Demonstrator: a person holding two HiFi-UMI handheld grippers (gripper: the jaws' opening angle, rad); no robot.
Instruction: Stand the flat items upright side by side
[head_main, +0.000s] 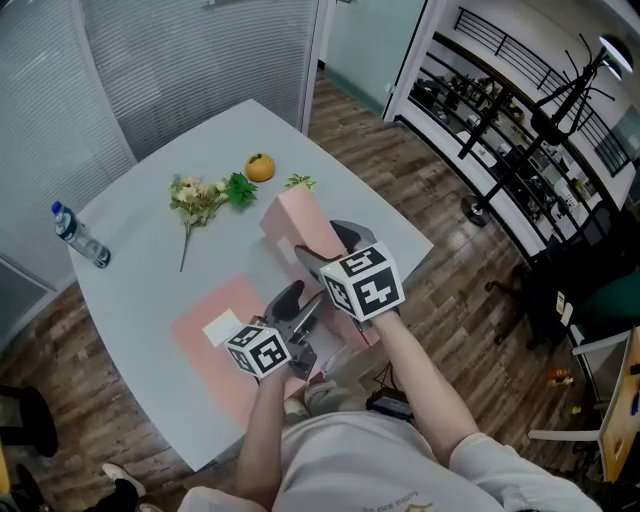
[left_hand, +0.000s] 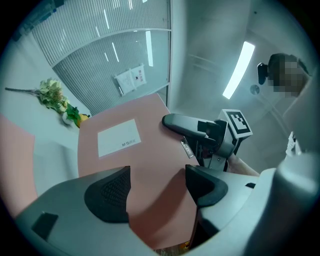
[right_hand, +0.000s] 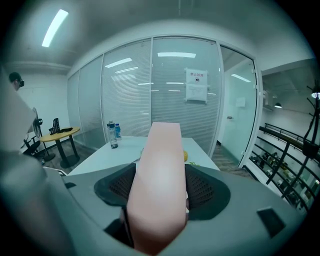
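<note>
Left gripper jaws apart before pink box; right gripper jaws clamp its edge; flowers well apart.

Head view steeply down on table, gripper views close along jaws, table shared

**Q:** What does your left gripper look like?
**A:** It has a grey moulded shell. Each jaw carries black left pads with a fine mesh texture. Your left cube is white with black square markers.

**Q:** And your right gripper?
**A:** It has the same grey shell and the same black meshed right pads. Your right cube is also white with bold black squares.

**Q:** What are you wearing?
**A:** A white T-shirt with a short sleeve. Your forearms are bare.
</note>
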